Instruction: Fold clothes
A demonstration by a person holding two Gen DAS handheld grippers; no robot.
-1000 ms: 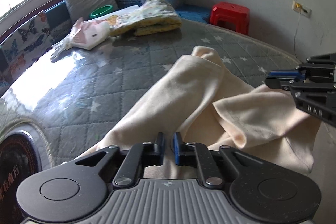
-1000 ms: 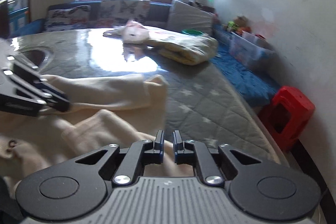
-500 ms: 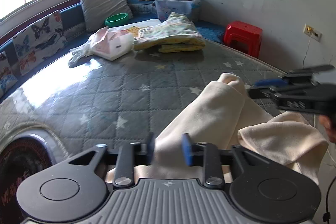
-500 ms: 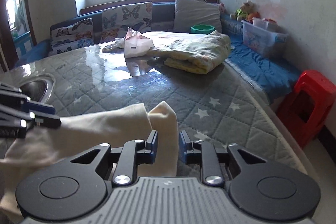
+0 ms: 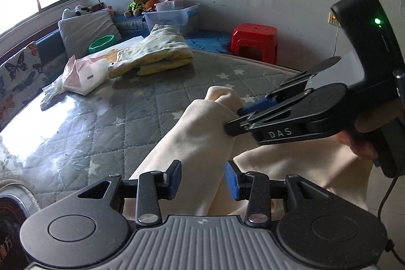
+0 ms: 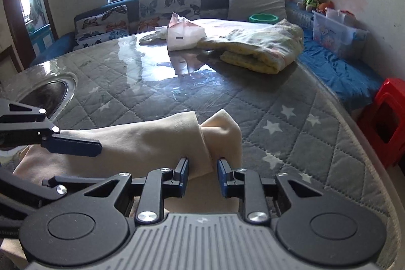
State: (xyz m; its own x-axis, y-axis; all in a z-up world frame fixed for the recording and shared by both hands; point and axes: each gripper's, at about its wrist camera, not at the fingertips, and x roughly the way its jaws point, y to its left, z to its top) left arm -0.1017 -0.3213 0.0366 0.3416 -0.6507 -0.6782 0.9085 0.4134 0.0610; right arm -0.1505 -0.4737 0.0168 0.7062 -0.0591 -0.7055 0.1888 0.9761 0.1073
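Note:
A cream garment (image 5: pixel 192 143) lies bunched on the grey quilted star mattress (image 5: pixel 106 123), its folded end pointing toward the far side; it also shows in the right wrist view (image 6: pixel 141 141). My left gripper (image 5: pixel 203 178) is open, its blue pads either side of the cloth, gripping nothing. My right gripper (image 6: pixel 203 172) is open above the garment's folded end; it also shows in the left wrist view (image 5: pixel 235 118), touching the fold. The left gripper appears at the left edge of the right wrist view (image 6: pixel 73 146).
A folded yellow patterned blanket (image 5: pixel 154 57) and a pink-white bag (image 5: pixel 81 75) lie at the mattress's far side. A red stool (image 5: pixel 254 42) stands beyond the mattress edge, a plastic storage box (image 5: pixel 174 17) by the wall. Butterfly cushions (image 6: pixel 157 9) line the window side.
Both grippers have gone from shut to open and lifted slightly. The right gripper has moved in over the garment's folded end. The cloth has dropped out of both grips onto the mattress.

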